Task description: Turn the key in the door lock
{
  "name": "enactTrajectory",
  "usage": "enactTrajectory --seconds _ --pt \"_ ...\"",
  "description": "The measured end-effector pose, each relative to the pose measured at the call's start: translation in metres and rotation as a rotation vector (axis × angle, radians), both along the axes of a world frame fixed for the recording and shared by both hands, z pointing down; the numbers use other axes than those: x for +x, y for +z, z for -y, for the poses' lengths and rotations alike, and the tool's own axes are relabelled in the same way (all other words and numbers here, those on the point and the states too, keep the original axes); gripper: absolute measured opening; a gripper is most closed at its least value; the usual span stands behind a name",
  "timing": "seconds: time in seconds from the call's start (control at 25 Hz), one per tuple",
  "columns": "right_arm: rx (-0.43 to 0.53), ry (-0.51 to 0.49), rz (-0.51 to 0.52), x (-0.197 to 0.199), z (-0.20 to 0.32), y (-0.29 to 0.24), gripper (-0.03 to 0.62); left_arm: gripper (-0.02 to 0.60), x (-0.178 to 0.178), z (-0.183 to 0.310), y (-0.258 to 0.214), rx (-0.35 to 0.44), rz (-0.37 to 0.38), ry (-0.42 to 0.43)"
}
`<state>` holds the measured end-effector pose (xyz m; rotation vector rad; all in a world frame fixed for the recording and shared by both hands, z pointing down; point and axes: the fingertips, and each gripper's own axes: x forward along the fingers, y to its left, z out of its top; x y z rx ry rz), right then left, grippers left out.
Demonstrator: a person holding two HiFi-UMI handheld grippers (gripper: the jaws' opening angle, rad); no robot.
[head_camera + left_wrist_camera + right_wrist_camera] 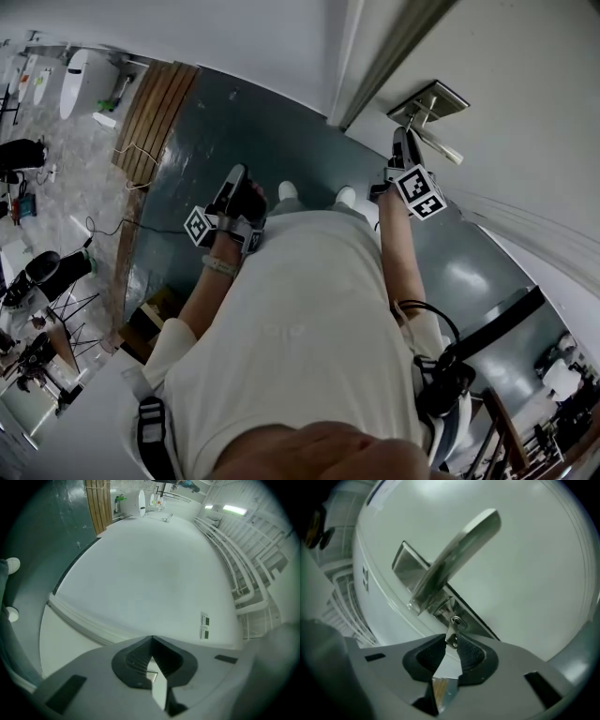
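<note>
Head view: left gripper hangs over the dark floor, well apart from the door. Right gripper is up at the door, just beside the handle. Can't make out the key from here. My shoes stand on the floor between the two grippers.

Left gripper view: left gripper has its jaws together, tips touching, nothing between them. It faces a plain white wall. Floor and shoes show at the left edge.

Right gripper view: right gripper has its jaws clamped on the head of the key. The key's shaft sits in the lock, directly under the handle, on the metal plate fixed to the door. Both pads press on the key's head. Handle runs diagonally across the view, free end at upper right, clear of my jaws.
</note>
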<state>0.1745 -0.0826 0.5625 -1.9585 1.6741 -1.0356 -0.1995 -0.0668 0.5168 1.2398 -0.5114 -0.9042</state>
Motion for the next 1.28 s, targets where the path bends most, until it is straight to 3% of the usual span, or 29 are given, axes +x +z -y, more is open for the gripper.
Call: enactTrajectory --seconds 0.36,0.48,0.56,0.68,0.88,0.96,1.12,1.28 --pt "0.114 0.097 0.533 0.001 -0.006 -0.001 0.084 0.008 -0.005 -0.002 -0.004 -0.001 -0.006 -0.017" --pt "0.148 0.119 0.646 -0.002 -0.005 0.004 0.086 0.008 -0.007 -0.001 0.001 -0.003 -0.007 -0.015" --pt "0.163 0.11 0.662 -0.001 -0.002 0.006 0.087 0.008 -0.005 0.002 0.004 -0.006 -0.01 -0.016" --pt "0.157 0.029 0.512 0.003 -0.001 0.005 0.089 0.008 -0.004 0.003 0.003 -0.009 -0.013 -0.017" --pt "-0.021 -0.062 -0.034 0.001 0.0 0.0 0.095 0.008 -0.004 0.004 0.004 -0.012 -0.017 -0.012" --pt "-0.103 -0.055 -0.178 0.003 0.003 0.003 0.102 0.008 -0.002 0.004 0.004 -0.013 -0.02 -0.004" --pt "-0.229 0.003 -0.254 0.011 0.007 0.01 0.103 0.008 0.001 0.006 0.003 -0.017 -0.024 0.003" --pt "-0.252 0.047 -0.231 0.01 0.007 0.008 0.052 0.008 -0.003 0.007 0.005 -0.022 -0.043 -0.01"
